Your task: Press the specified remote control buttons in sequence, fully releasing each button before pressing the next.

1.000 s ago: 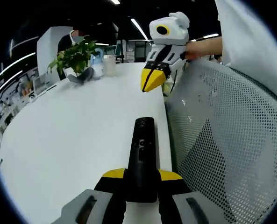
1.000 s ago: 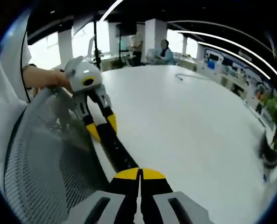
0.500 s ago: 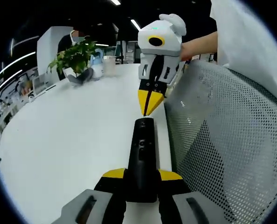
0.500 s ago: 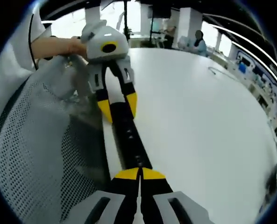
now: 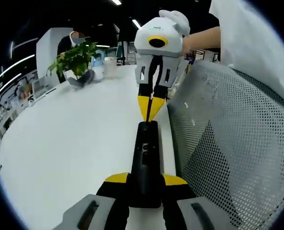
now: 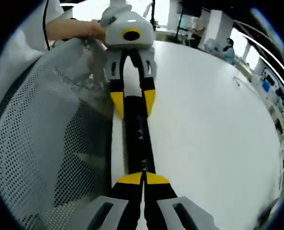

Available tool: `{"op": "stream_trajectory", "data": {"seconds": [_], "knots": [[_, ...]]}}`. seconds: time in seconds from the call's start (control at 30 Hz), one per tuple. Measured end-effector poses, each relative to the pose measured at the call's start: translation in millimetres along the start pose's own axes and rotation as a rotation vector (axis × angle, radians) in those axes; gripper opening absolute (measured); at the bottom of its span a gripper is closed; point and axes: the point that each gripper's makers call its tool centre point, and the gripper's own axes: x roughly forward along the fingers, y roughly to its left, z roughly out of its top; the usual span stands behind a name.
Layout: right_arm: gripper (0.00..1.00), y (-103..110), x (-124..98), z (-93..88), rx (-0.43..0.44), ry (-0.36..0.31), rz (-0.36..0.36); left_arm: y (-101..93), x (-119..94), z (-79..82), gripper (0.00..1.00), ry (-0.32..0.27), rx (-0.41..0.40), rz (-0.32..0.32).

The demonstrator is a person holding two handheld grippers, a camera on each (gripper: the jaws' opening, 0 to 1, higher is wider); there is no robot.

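Over the bench (image 5: 60,143), your left fingers (image 5: 117,179) pinch the remote (image 5: 145,158); no writing on it is legible. Your right fingers (image 6: 131,179), pressed together, touch its far end.

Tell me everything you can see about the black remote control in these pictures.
The remote control is long, slim and black, seemingly plastic, with a few small buttons along its upper face. It lies just above the white table, near the edge by a mesh chair back. The left hand-held gripper is shut on one end. At the other end, the closed yellow tips of the right hand-held gripper meet its top surface.
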Motion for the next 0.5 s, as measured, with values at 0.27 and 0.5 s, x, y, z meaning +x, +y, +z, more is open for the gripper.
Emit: {"op": "stream_trajectory", "data": {"seconds": [0.27,0.5], "knots": [[0.0,-0.1,2.5,0.6,-0.038,0.091,0.067,0.1,0.4,0.0,0.24,0.001,0.001,-0.006],[0.0,2.6,0.7,-1.4,-0.054,0.056,0.066,-0.3,0.5,0.2,0.24,0.003,-0.001,-0.005]]}}
